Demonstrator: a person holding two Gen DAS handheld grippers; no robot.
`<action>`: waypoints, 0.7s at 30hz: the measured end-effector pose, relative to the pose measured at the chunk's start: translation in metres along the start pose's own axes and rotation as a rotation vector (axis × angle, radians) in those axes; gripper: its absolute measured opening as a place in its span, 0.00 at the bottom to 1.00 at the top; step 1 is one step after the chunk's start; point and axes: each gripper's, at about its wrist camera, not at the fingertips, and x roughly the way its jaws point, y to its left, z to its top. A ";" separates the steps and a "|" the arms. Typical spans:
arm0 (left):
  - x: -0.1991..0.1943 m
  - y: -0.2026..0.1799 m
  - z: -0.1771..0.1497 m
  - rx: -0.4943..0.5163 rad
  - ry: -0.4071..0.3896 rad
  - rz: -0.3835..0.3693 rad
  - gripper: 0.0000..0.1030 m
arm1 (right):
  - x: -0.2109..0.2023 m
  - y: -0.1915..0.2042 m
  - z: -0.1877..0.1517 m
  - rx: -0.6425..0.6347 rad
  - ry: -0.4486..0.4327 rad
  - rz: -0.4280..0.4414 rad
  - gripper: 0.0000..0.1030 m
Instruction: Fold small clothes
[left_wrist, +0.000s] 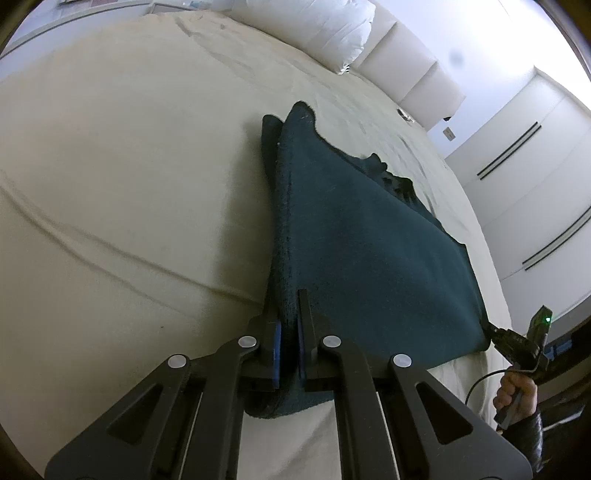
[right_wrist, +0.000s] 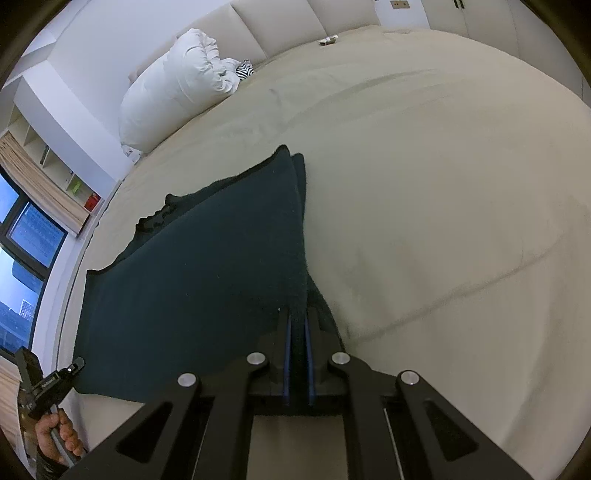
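Clamping shut on cloth at both near corners: left gripper (left_wrist: 290, 343) pinching the near-left corner of the dark teal garment (left_wrist: 362, 258), right gripper (right_wrist: 298, 354) pinching the near-right corner, jaws closed on fabric in both wrist views. Lying flat on the beige bed (left_wrist: 122, 184), near its front edge, already doubled, with a second layer peeking out along the side edges. Running long axis away from the grippers, far corners pointing toward the white pillow (right_wrist: 173, 88) and headboard. Judging by this: one fold made, corners gripped, next fold not yet made.
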 end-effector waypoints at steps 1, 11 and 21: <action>0.002 0.002 0.000 -0.005 0.002 0.000 0.05 | 0.002 -0.001 0.000 0.002 0.003 0.000 0.07; 0.004 0.001 -0.004 0.016 -0.015 0.009 0.05 | 0.012 -0.011 0.001 0.033 -0.003 0.041 0.07; 0.005 0.006 -0.013 -0.013 -0.029 0.023 0.05 | 0.013 -0.004 0.002 0.006 -0.007 0.004 0.08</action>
